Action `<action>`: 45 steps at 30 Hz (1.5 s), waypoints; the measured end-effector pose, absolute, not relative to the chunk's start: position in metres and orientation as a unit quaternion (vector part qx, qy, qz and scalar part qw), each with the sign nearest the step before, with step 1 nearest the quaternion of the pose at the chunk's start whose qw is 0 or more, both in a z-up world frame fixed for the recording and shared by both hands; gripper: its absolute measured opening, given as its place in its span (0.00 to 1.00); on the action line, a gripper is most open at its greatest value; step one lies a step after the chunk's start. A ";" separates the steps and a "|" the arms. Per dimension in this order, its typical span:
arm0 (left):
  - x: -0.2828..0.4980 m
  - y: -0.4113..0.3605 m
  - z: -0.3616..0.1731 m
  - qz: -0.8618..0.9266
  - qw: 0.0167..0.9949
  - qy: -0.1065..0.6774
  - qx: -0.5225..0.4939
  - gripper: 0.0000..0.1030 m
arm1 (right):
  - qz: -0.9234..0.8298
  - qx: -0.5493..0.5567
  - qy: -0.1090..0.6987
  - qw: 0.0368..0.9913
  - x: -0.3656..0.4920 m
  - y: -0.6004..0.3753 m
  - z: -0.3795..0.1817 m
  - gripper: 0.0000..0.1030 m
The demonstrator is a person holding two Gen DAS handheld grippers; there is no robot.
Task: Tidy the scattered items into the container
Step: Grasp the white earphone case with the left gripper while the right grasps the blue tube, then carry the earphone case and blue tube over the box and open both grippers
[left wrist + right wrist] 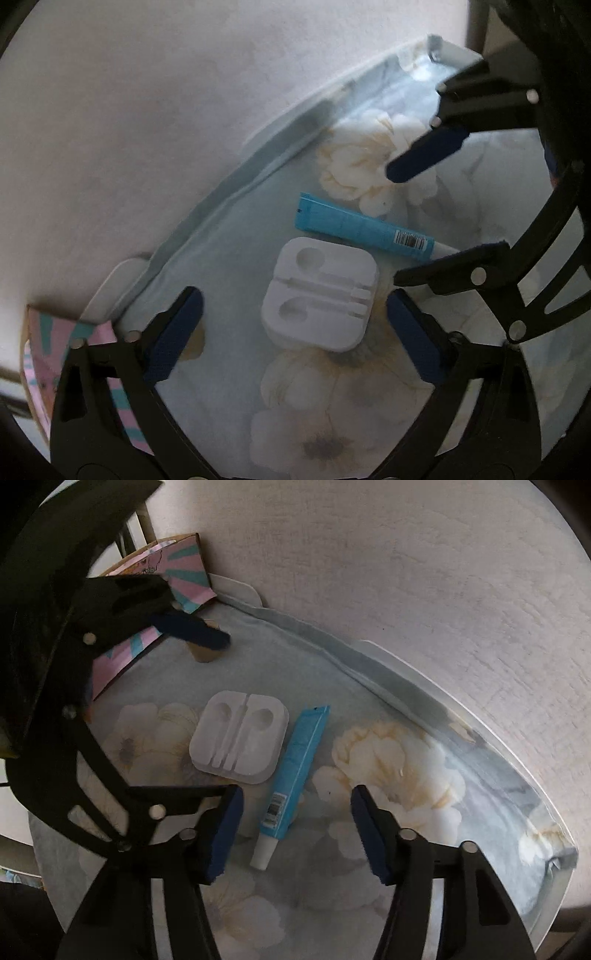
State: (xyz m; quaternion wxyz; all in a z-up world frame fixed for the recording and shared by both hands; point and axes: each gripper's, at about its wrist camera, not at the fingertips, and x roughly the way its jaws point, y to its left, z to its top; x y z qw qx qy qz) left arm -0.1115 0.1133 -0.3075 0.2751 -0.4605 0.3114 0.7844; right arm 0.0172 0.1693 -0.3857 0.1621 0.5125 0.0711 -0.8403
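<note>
A: What does the left wrist view give that the right one lacks?

B: It looks down on the white earphone holder (pixel 320 298), which lies flat on the floral tablecloth (pixel 229 369) between the blue pads of the left gripper (pixel 295 332). The jaws stand spread wide, released, touching nothing. The right gripper's fingers (pixel 424 158) reach in from the far right, also apart.

A: And the right wrist view?

B: There the blue tube (pixel 293 771) lies between the spread fingers of the right gripper (pixel 297 834), white cap toward the camera, barcode near the cap. That gripper is released too, holding nothing. The earphone holder (pixel 239 741) sits just left of the tube, almost touching it. This view also shows more of the pink and teal cardboard box (pixel 177 576) at the far left, by the table's far edge against the wall; the left gripper's blue pad (pixel 195 633) hangs in front of it.

A: Anything in the box?

B: I cannot tell; its inside is hidden in both views. In the left wrist view only a corner of it (pixel 74 328) shows at the near left.

A: So where are the items?

B: The tube (pixel 364 227) and holder are both out on the cloth, side by side, well apart from the box.
</note>
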 end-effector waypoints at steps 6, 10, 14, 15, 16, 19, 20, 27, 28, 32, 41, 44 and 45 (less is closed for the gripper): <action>-0.127 0.104 -0.310 0.784 0.305 0.258 -0.475 0.82 | -0.840 0.510 0.070 0.172 0.013 0.175 -0.389 0.31; -0.134 0.096 -0.309 0.777 0.328 0.209 -0.494 0.58 | -0.844 0.502 0.089 0.165 0.015 0.175 -0.389 0.15; -0.136 0.094 -0.307 0.777 0.325 0.210 -0.496 0.58 | -0.845 0.503 0.075 0.167 0.017 0.181 -0.388 0.14; -0.137 0.094 -0.306 0.777 0.321 0.209 -0.498 0.58 | -0.847 0.500 0.075 0.167 0.018 0.182 -0.386 0.14; -0.138 0.094 -0.306 0.778 0.319 0.210 -0.500 0.58 | -0.849 0.496 0.073 0.168 0.019 0.183 -0.383 0.14; -0.137 0.091 -0.297 0.780 0.316 0.199 -0.502 0.58 | -0.853 0.489 0.066 0.169 0.020 0.185 -0.372 0.14; -0.137 0.089 -0.293 0.782 0.319 0.188 -0.502 0.58 | -0.855 0.487 0.064 0.168 0.020 0.186 -0.369 0.14; -0.129 0.076 -0.257 0.795 0.310 0.159 -0.497 0.58 | -0.867 0.471 0.042 0.161 0.021 0.185 -0.331 0.14; -0.128 0.074 -0.252 0.797 0.309 0.158 -0.495 0.58 | -0.868 0.467 0.043 0.161 0.021 0.182 -0.325 0.14; -0.117 0.054 -0.217 0.809 0.294 0.145 -0.488 0.58 | -0.875 0.451 0.051 0.169 0.022 0.166 -0.289 0.14; -0.088 -0.031 -0.144 0.843 0.231 0.098 -0.477 0.58 | -0.878 0.425 0.071 0.210 0.019 0.111 -0.213 0.14; -0.078 -0.073 -0.126 0.856 0.198 0.082 -0.471 0.58 | -0.877 0.417 0.072 0.228 0.014 0.087 -0.195 0.14; -0.076 -0.081 -0.122 0.859 0.189 0.078 -0.470 0.58 | -0.877 0.415 0.072 0.233 0.010 0.078 -0.193 0.14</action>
